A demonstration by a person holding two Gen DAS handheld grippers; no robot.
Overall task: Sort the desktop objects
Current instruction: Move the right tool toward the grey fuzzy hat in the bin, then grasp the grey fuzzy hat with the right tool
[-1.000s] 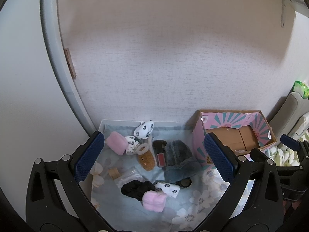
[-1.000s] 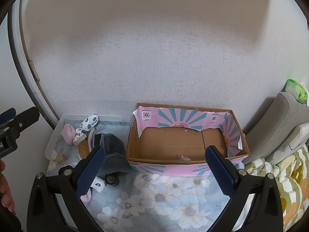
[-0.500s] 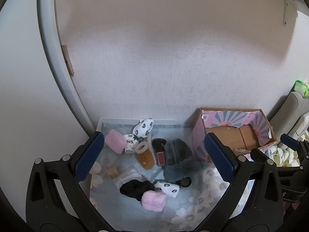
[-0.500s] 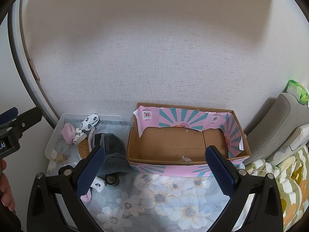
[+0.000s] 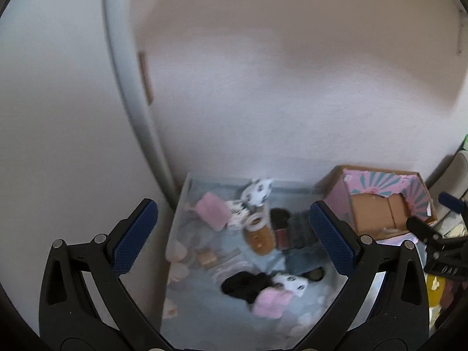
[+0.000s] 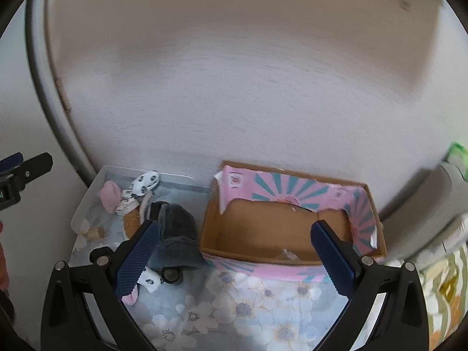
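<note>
Motion is the main change: both wrist views are now smeared, where half a second ago they were sharp. The left hand-held gripper (image 5: 231, 242) has swung so that the heap of small things sits more centrally between its fingers, and the right hand-held gripper (image 6: 234, 256) has dropped closer to the open pink-and-teal cardboard box (image 6: 292, 235). Both grippers are spread wide and hold nothing.

Nothing on the desk has been touched. The box is empty, with only bare brown card inside. The things to sort lie together on the floral-cloth-covered desk (image 6: 248, 307) left of the box: a pink fluffy rolled cloth (image 5: 212, 213), a white black-spotted sock (image 5: 257, 194), a brown plush slipper (image 5: 260, 235), a dark grey knitted hat (image 6: 177, 234), a black scrunchie (image 5: 244, 286) and a second pink fluffy piece (image 5: 270, 304). Blur makes the smaller items hard to name.

Judging by this, sorting has not begun and the left gripper is lining up for a first pick, with the box as the likely destination.
</note>
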